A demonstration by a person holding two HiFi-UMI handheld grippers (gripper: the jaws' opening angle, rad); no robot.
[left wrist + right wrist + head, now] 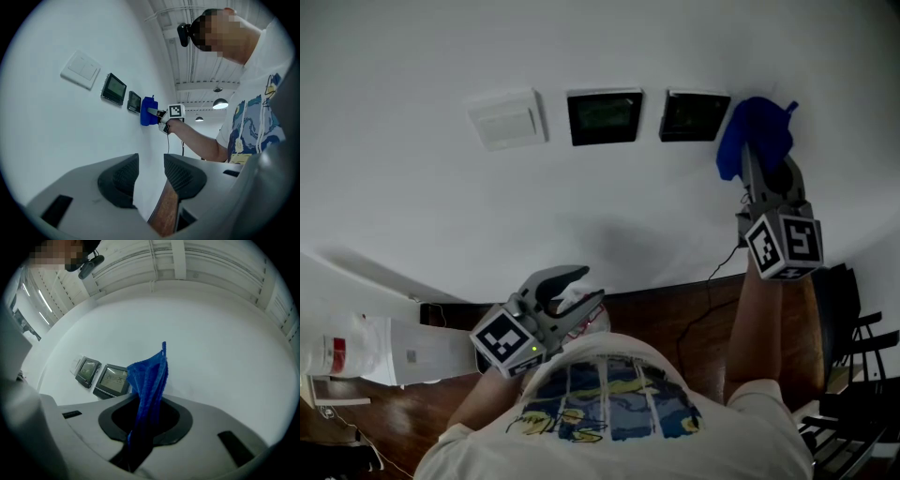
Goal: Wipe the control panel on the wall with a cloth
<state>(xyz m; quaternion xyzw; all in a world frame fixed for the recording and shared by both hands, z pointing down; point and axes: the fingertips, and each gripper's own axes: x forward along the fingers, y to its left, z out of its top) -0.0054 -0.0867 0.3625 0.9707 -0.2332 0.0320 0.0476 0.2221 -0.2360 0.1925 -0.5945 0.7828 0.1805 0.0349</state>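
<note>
- The right gripper [751, 159] is raised to the white wall [412, 216], its jaws clenched on a blue cloth [757, 134] that bunches out past the tips.
- The cloth sits at the wall just beside the control panel [695, 115], at the end of a row of 3 fittings; whether it touches the panel's edge cannot be told.
- A second panel [605, 116], also dark-screened, hangs next along, then a white light switch [506, 119].
- The left gripper [577, 286] is held low near the person's printed T-shirt [609, 398], well away from the panels, its jaws released, with nothing between them.
- Dark wooden flooring [675, 314] shows beneath.
</note>
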